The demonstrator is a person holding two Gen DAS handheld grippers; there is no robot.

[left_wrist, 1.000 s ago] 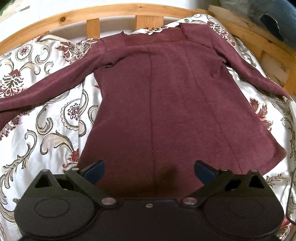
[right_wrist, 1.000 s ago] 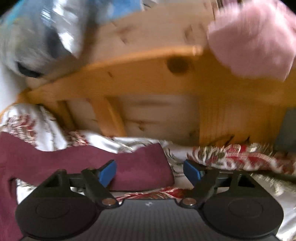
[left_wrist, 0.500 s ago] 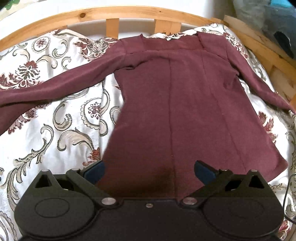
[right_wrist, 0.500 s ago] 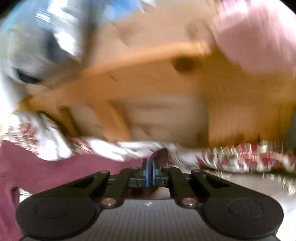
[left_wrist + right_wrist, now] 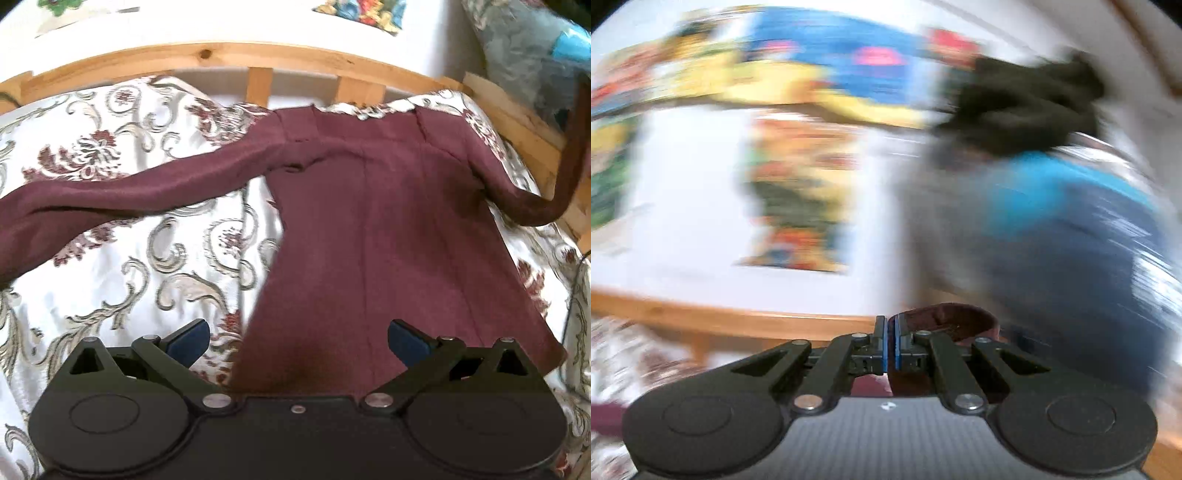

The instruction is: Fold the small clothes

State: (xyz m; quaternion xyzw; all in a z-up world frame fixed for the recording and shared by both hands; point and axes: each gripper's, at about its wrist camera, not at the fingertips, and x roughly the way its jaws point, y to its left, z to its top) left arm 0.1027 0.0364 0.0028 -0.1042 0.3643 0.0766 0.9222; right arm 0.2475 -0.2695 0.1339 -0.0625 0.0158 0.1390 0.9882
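A maroon long-sleeved top (image 5: 388, 229) lies flat on a floral bedspread (image 5: 110, 280), neck toward the wooden bed rail. Its left sleeve (image 5: 122, 195) stretches out to the left across the spread. Its right sleeve (image 5: 565, 155) rises off the bed toward the upper right. My left gripper (image 5: 297, 338) hovers open over the hem, nothing between its blue pads. In the blurred right wrist view my right gripper (image 5: 889, 345) is shut on the sleeve cuff (image 5: 945, 321), which loops up beside the blue pads.
A wooden bed rail (image 5: 229, 59) curves along the far edge, with a white wall and colourful posters (image 5: 798, 192) behind. A grey and blue bundle (image 5: 535, 48) sits at the back right corner. A thin cable (image 5: 569, 314) runs down the bed's right edge.
My right gripper closed on the sleeve cuff and swung up fast, lifting the sleeve off the bed; its view went from the rail to the wall. My left gripper drifted back and left, still open.
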